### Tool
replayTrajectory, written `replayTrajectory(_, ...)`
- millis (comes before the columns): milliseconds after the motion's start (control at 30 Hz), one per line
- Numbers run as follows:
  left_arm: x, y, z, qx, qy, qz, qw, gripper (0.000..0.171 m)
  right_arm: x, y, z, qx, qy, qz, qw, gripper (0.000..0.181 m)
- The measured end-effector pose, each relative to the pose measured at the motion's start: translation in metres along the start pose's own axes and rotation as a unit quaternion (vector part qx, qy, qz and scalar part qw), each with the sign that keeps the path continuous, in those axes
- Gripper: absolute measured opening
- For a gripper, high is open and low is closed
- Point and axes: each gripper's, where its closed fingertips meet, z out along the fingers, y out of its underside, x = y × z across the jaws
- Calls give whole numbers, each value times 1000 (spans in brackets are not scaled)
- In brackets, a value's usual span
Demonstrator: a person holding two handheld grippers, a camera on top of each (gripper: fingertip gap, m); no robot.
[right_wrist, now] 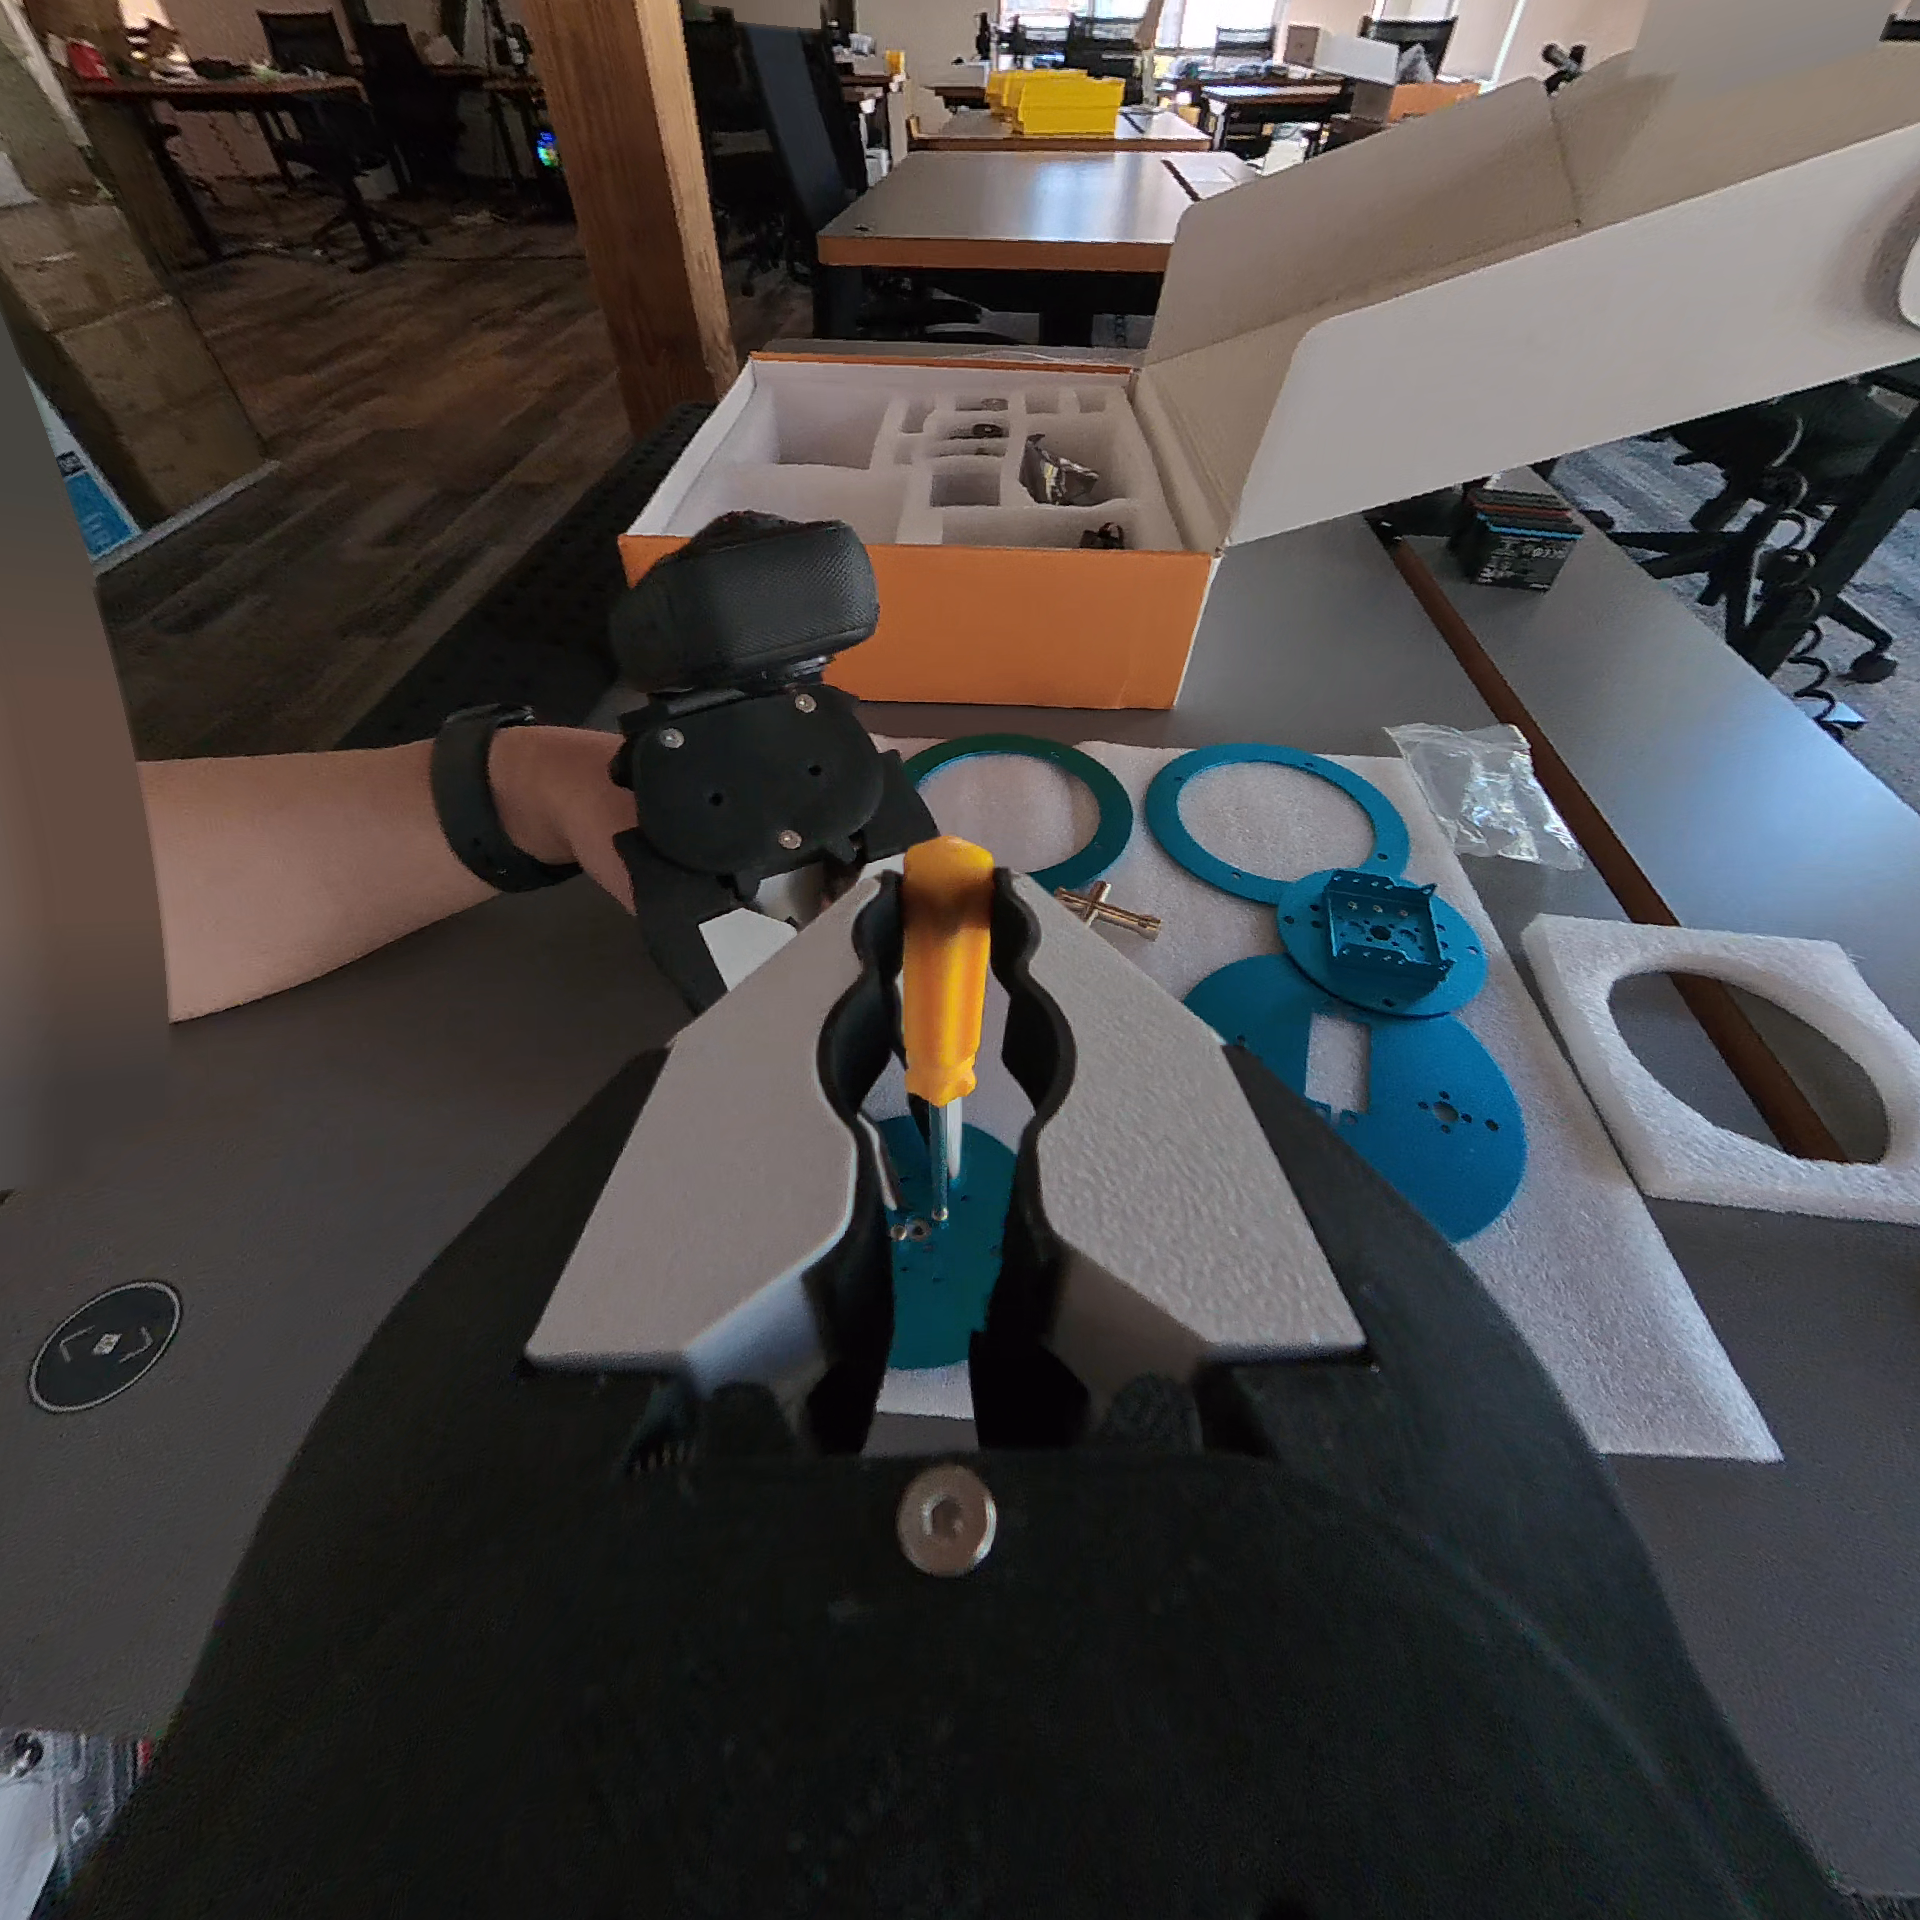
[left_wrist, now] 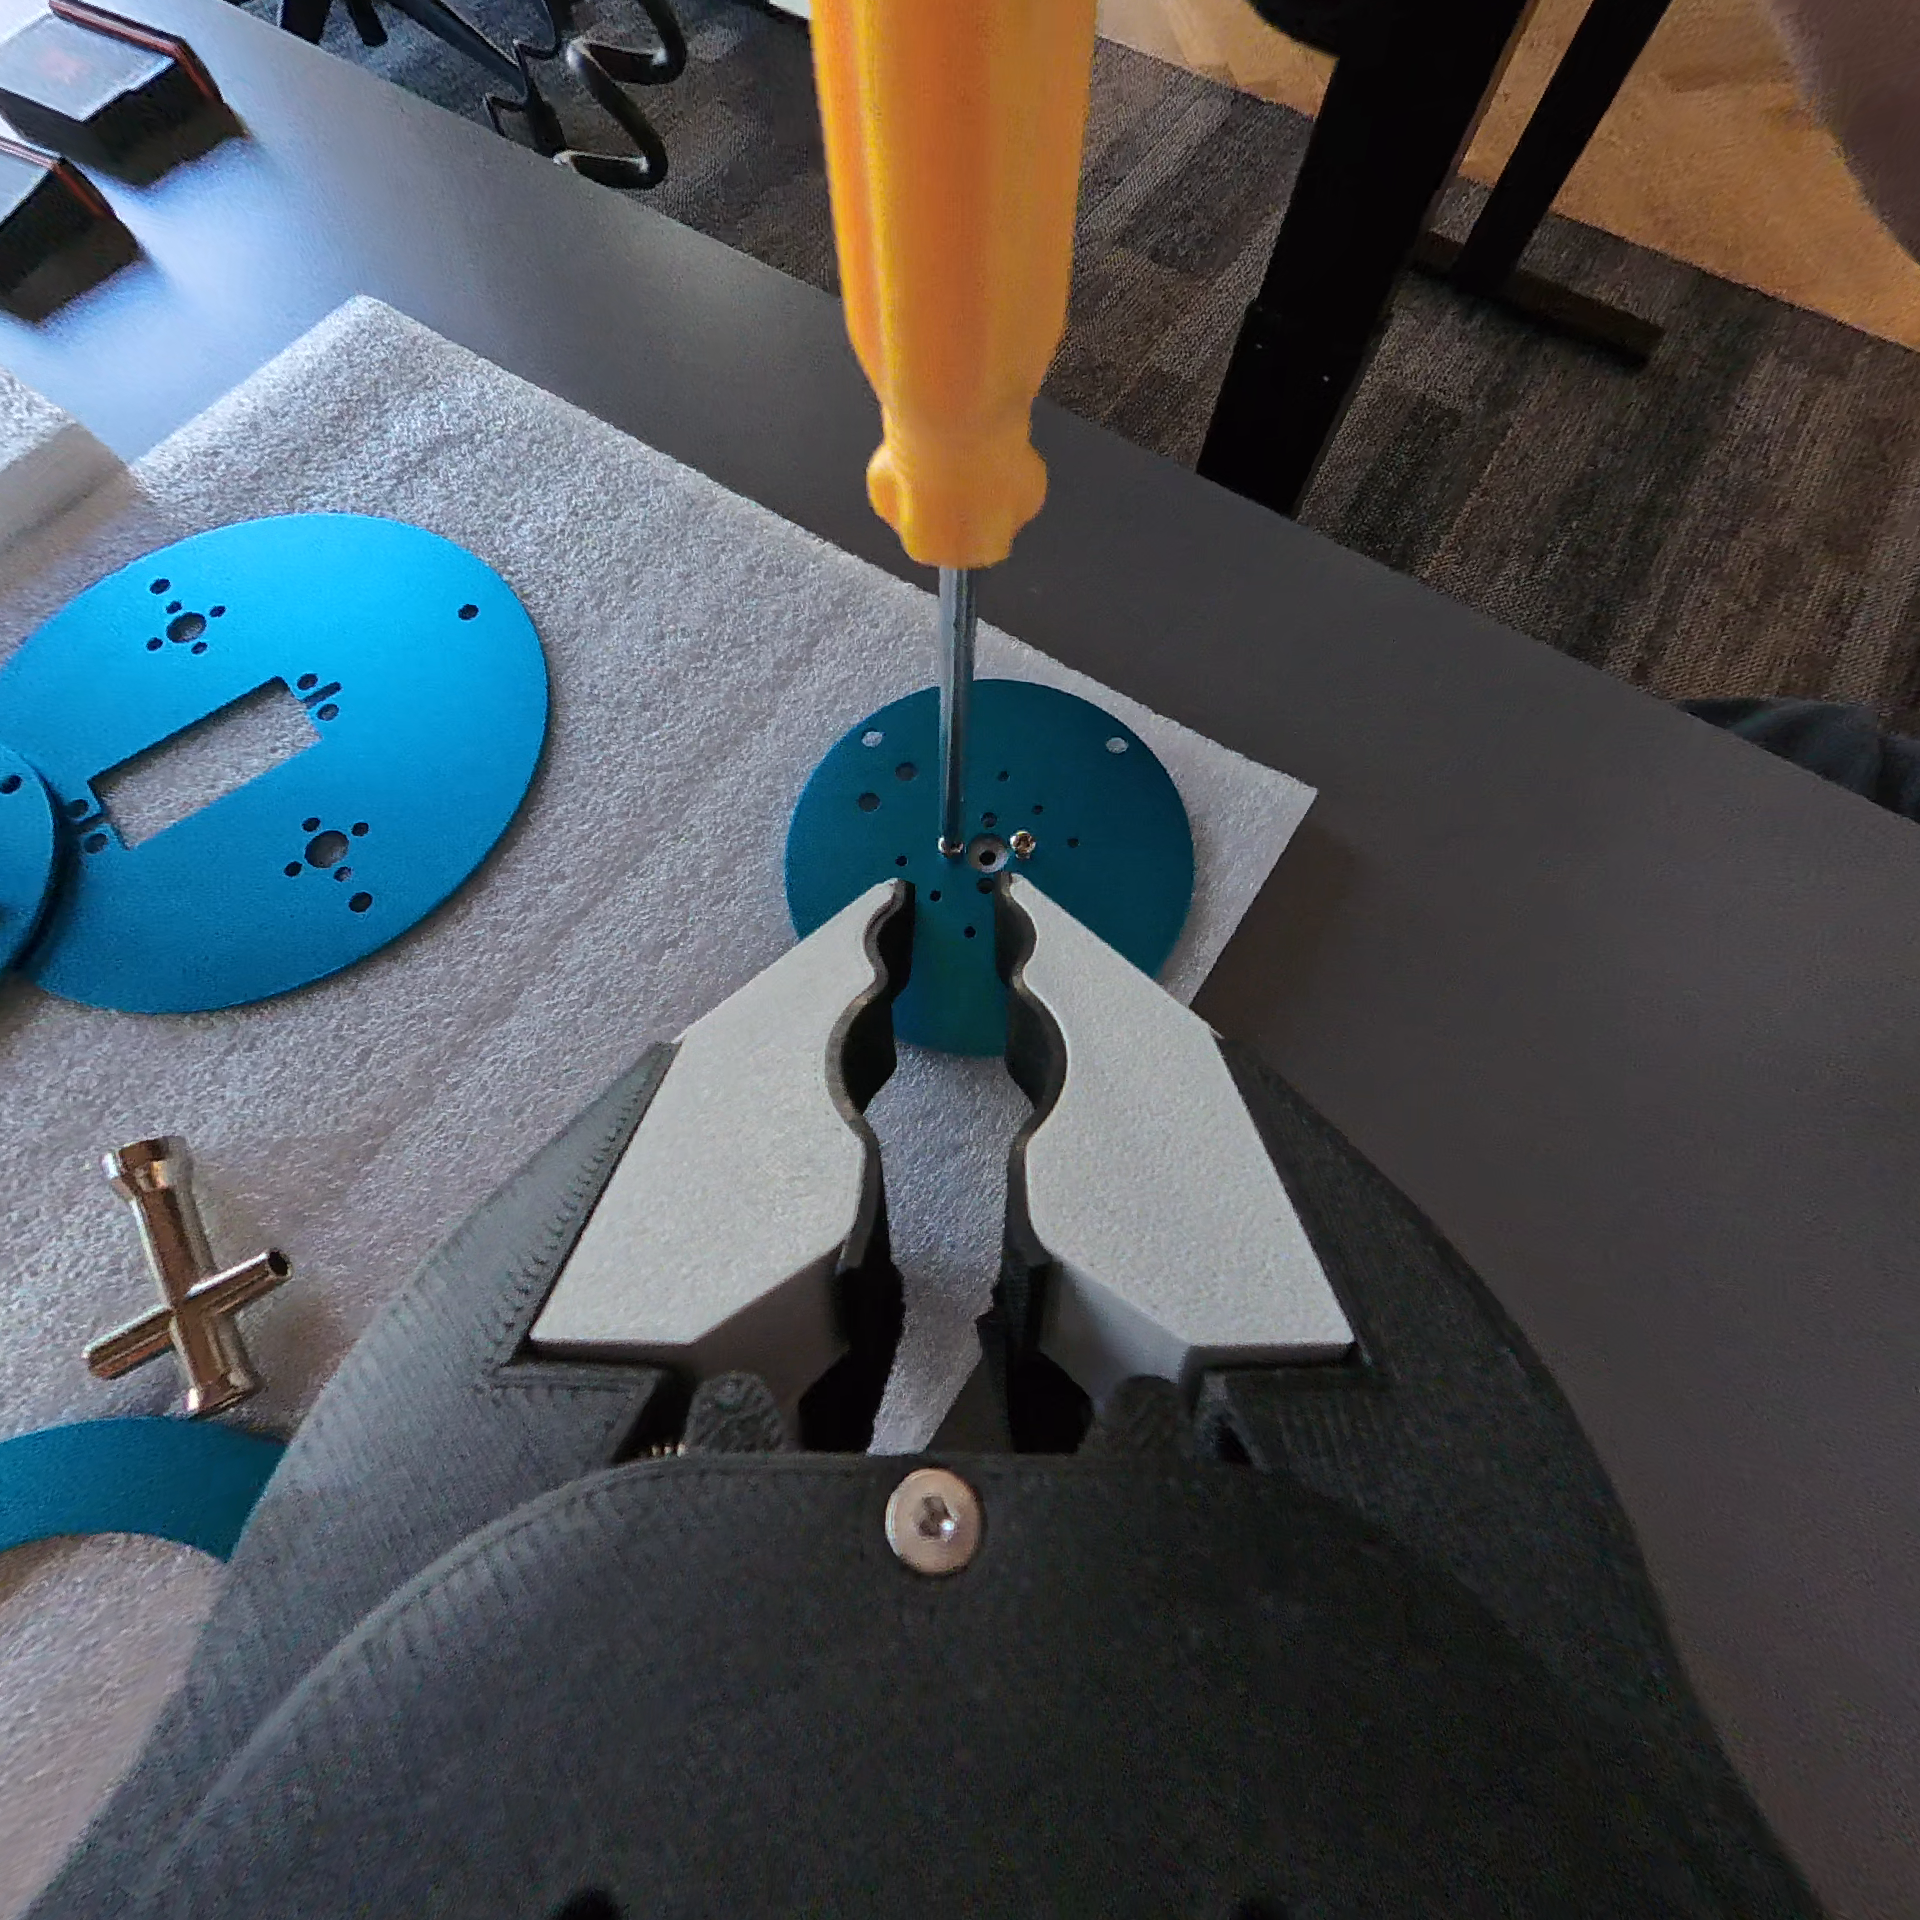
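My right gripper [right_wrist: 943, 883] is shut on the orange handle of a screwdriver [right_wrist: 943, 977] and holds it upright. Its metal tip sits on a small screw [left_wrist: 948, 847] in a small round blue disc [left_wrist: 1081, 831], which also shows in the right wrist view [right_wrist: 935, 1299]. A second screw [left_wrist: 1023, 844] sits just right of a centre hole. The disc lies on a white foam sheet [left_wrist: 623, 727]. My left gripper [left_wrist: 956, 888] is narrowly open, its fingertips resting over the disc's near half with nothing between them. Its black body [right_wrist: 748, 790], held by a hand, faces the right gripper.
A large blue plate with a rectangular cutout [left_wrist: 260, 769], a metal cross wrench [left_wrist: 187, 1278], two blue rings [right_wrist: 1276, 821] and a bracket on a disc [right_wrist: 1377, 925] lie on the foam. An open orange box [right_wrist: 987, 623], a foam frame [right_wrist: 1745, 1060] and a plastic bag [right_wrist: 1486, 795] stand around. My right fingertips sit around 12 cm from my left ones.
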Motion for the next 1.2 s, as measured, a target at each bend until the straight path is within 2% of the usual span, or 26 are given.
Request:
replayTrajectory(67,0,0,0,1,2,-14,1000,14,6,1,0,-6,35,4,999,17)
replayTrajectory(167,0,0,0,1,-2,-12,1000,14,19,4,-6,-12,142,32,989,16)
replayTrajectory(233,0,0,0,1,-1,-15,1000,14,18,4,-10,-8,213,29,977,17)
replayTrajectory(300,0,0,0,1,0,-16,1000,14,12,2,-8,-2,245,13,969,17)
replayTrajectory(433,0,0,0,0,0,-15,1000,15,1,-1,1,-15,233,-16,972,16)
replayTrajectory(500,-1,-4,-3,5,1,-28,1000,24,-1,-1,3,-15,218,-10,976,16)
replayTrajectory(633,2,-49,-21,123,14,-40,991,17,1,-2,4,-11,203,-9,979,16)
replayTrajectory(733,-1,-57,-21,136,-11,-12,991,6,9,0,2,-21,214,-24,976,18)
replayTrajectory(767,-4,-57,-19,135,-25,-5,990,3,10,1,2,-24,204,-40,978,18)
replayTrajectory(833,-4,-57,-20,137,-24,-3,990,3,3,2,8,-23,134,-76,988,29)
replayTrajectory(933,-3,-56,-21,142,-14,0,990,3,6,10,13,-33,37,-36,998,53)
replayTrajectory(1000,-2,-57,-20,141,-14,7,990,3,5,9,13,-33,-25,-7,999,51)
replayTrajectory(1067,0,-58,-19,141,-9,9,990,3,6,4,11,-30,-57,-16,998,39)
replayTrajectory(1133,-2,-58,-19,142,-13,7,990,3,-5,6,8,-46,-111,-35,992,17)
replayTrajectory(1200,-1,-58,-19,144,-7,4,989,3,-7,7,8,-63,-124,-40,990,17)
